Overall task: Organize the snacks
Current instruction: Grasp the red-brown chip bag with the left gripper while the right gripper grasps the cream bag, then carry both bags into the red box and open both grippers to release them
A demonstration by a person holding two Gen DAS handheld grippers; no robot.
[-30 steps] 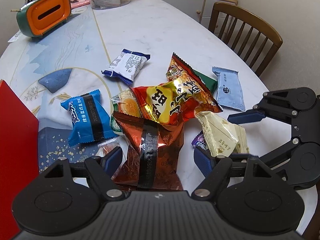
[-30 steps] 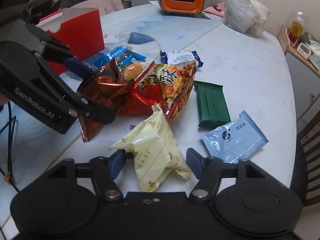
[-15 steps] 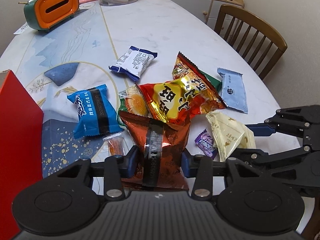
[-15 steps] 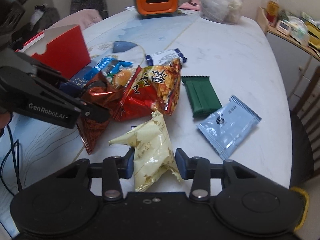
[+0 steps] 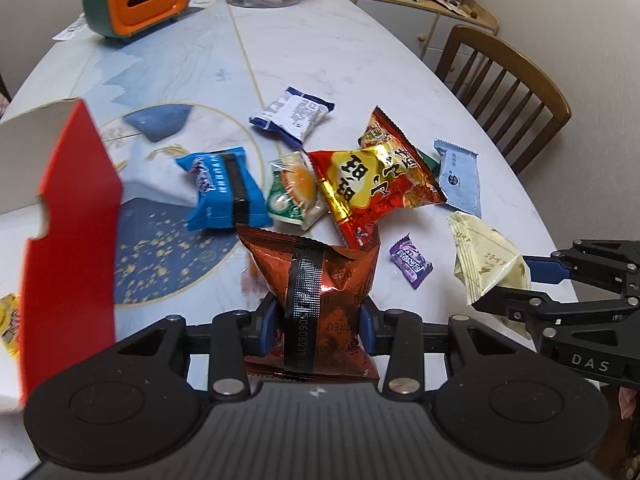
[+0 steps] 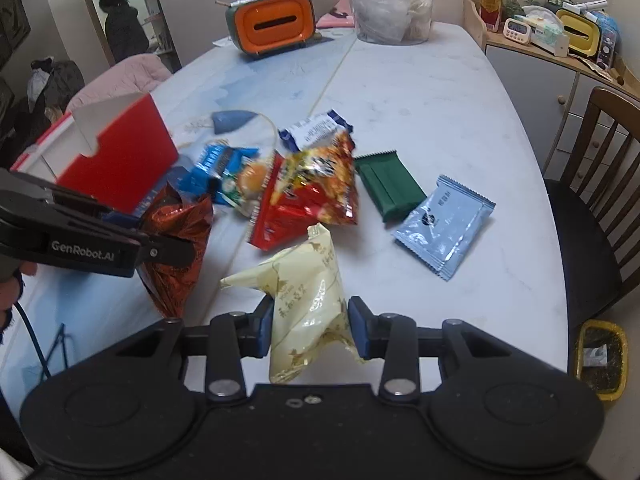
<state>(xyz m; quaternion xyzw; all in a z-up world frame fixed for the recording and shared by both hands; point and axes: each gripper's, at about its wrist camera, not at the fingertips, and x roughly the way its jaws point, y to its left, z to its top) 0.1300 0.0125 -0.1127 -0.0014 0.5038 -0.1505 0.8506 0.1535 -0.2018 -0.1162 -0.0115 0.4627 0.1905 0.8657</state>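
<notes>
The left tongs (image 5: 318, 326) pinch the copper-brown snack bag (image 5: 316, 280), raised off the worktop (image 5: 340, 52) at six o'clock of the snack pile. The right tongs (image 6: 310, 330), jaws closing, clamp the pale yellow packet (image 6: 310, 292) at six o'clock. The red box (image 6: 116, 160) stands at nine o'clock, the light blue sachet (image 6: 444, 226) at three.
</notes>
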